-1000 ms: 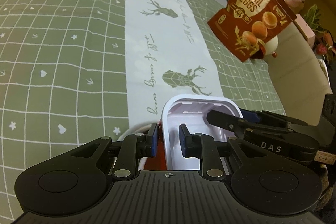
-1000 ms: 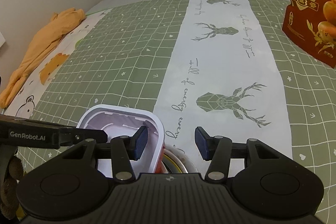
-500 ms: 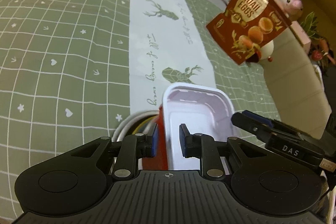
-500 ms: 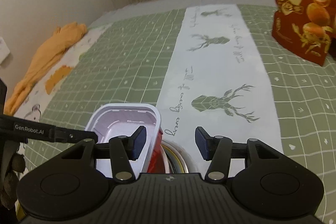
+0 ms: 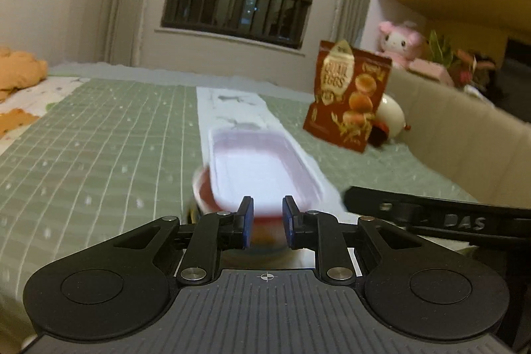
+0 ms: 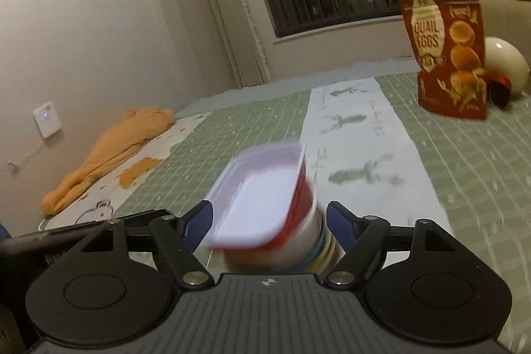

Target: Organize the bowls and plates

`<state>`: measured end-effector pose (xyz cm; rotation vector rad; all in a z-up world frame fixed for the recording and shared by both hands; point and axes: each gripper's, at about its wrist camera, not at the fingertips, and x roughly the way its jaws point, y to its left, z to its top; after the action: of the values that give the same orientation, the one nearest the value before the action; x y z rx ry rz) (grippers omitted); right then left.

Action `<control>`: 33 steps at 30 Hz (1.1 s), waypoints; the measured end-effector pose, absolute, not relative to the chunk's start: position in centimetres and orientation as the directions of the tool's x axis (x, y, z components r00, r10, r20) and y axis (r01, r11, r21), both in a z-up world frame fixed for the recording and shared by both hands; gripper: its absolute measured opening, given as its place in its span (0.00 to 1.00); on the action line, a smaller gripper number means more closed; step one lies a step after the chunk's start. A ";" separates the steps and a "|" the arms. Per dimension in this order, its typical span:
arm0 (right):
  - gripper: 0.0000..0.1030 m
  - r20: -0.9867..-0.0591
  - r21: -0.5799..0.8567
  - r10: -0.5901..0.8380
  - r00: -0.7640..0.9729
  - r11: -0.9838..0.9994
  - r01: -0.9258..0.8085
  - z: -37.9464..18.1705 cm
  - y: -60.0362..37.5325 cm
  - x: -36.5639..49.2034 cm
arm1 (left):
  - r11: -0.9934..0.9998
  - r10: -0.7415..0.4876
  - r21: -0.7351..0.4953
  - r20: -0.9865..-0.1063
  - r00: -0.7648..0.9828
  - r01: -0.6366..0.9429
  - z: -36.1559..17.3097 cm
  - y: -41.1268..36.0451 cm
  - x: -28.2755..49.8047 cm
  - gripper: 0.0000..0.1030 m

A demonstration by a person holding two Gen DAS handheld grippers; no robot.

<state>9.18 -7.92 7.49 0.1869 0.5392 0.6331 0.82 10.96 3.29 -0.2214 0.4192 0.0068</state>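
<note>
Pinching the near rim of the white tray [image 5: 262,168], the left gripper [image 5: 267,223] carries it, likely to keep the stack of bowls [image 6: 298,241] beneath together. The right gripper [image 6: 270,223] is opening around that stack, pads apart, short of the quail-egg bag [image 6: 448,55].

Matt plastic tray [image 5: 262,168], glossy foil pouch [image 6: 448,55], soft cloth bedcover [image 5: 99,155].
</note>
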 end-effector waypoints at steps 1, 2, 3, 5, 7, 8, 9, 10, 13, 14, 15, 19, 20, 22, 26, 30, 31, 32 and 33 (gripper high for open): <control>0.78 -0.418 0.329 0.596 0.685 0.803 -0.497 6.5 -8.1 7.8 | 0.971 -0.050 -0.233 -0.416 0.908 -0.054 2.4 10.4 0.1 0.16; 0.79 -0.413 0.334 0.580 0.702 0.814 -0.475 5.3 -8.3 6.4 | 0.963 -0.064 -0.264 -0.433 0.899 -0.059 1.4 10.0 -0.5 0.14; 0.80 -0.401 0.342 0.561 0.725 0.825 -0.449 4.0 -8.6 4.9 | 0.952 -0.080 -0.299 -0.453 0.888 -0.066 0.4 9.9 -1.1 0.14; 0.86 -0.403 0.308 0.516 0.755 0.854 -0.419 2.2 -9.1 2.4 | 0.933 -0.098 -0.347 -0.492 0.865 -0.092 -1.0 9.9 -2.2 0.14; 0.86 -0.460 0.225 0.461 0.759 0.887 -0.403 1.5 -9.2 1.2 | 0.940 -0.064 -0.314 -0.545 0.836 -0.132 -1.6 9.5 -3.0 0.14; 0.86 -0.483 0.199 0.435 0.760 0.900 -0.389 1.3 -9.3 0.7 | 0.950 -0.039 -0.278 -0.561 0.827 -0.144 -1.6 9.1 -3.3 0.14; 0.86 -0.502 0.193 0.420 0.757 0.907 -0.375 1.2 -9.6 0.5 | 0.959 -0.007 -0.236 -0.569 0.823 -0.155 -1.5 8.6 -3.7 0.14; 0.86 -0.518 0.201 0.414 0.749 0.910 -0.363 1.2 -9.8 0.4 | 0.964 0.017 -0.210 -0.567 0.824 -0.164 -1.4 8.3 -4.0 0.14; 0.86 -0.547 0.209 0.405 0.733 0.914 -0.348 1.5 -10.1 0.3 | 0.971 0.074 -0.153 -0.535 0.842 -0.183 -0.7 7.5 -5.6 0.14; 0.86 -0.547 0.195 0.395 0.738 0.917 -0.347 1.7 -10.0 0.2 | 0.973 0.075 -0.147 -0.522 0.850 -0.176 -0.5 7.4 -5.8 0.14; 0.86 -0.546 0.180 0.386 0.744 0.921 -0.346 1.8 -9.9 -0.1 | 0.975 0.069 -0.147 -0.515 0.854 -0.167 -0.3 7.3 -6.0 0.14; 0.86 -0.539 0.156 0.401 0.741 0.912 -0.380 2.0 -9.2 -0.9 | 0.981 0.078 -0.115 -0.517 0.852 -0.159 -0.4 6.7 -5.9 0.14; 0.86 -0.540 0.157 0.408 0.737 0.908 -0.388 2.0 -9.1 -0.9 | 0.981 0.080 -0.111 -0.520 0.850 -0.161 -0.5 6.6 -6.0 0.14; 0.86 -0.548 0.151 0.412 0.728 0.905 -0.397 1.9 -8.8 -1.0 | 0.980 0.084 -0.110 -0.524 0.847 -0.165 -0.5 6.6 -6.0 0.14; 0.86 -0.571 0.152 0.402 0.715 0.908 -0.390 1.5 -8.6 -0.6 | 0.980 0.085 -0.107 -0.531 0.843 -0.166 -0.6 6.6 -5.9 0.14; 0.86 -0.577 0.157 0.406 0.708 0.907 -0.392 1.3 -8.6 -0.7 | 0.980 0.083 -0.108 -0.548 0.833 -0.169 -0.8 6.6 -5.8 0.14; 0.86 -0.580 0.158 0.408 0.705 0.906 -0.393 1.2 -8.6 -0.7 | 0.979 0.082 -0.110 -0.548 0.832 -0.169 -0.9 6.6 -5.8 0.14; 0.86 -0.582 0.158 0.408 0.704 0.905 -0.394 1.2 -8.6 -0.7 | 0.979 0.081 -0.111 -0.549 0.832 -0.169 -0.9 6.6 -5.8 0.14; 0.86 -0.583 0.157 0.407 0.703 0.905 -0.394 1.1 -8.6 -0.7 | 0.979 0.080 -0.112 -0.549 0.832 -0.168 -0.9 6.6 -5.8 0.14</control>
<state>-0.69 -8.55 1.15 0.0211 0.6537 0.4460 -5.82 6.63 -0.86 -0.1580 0.5738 0.1323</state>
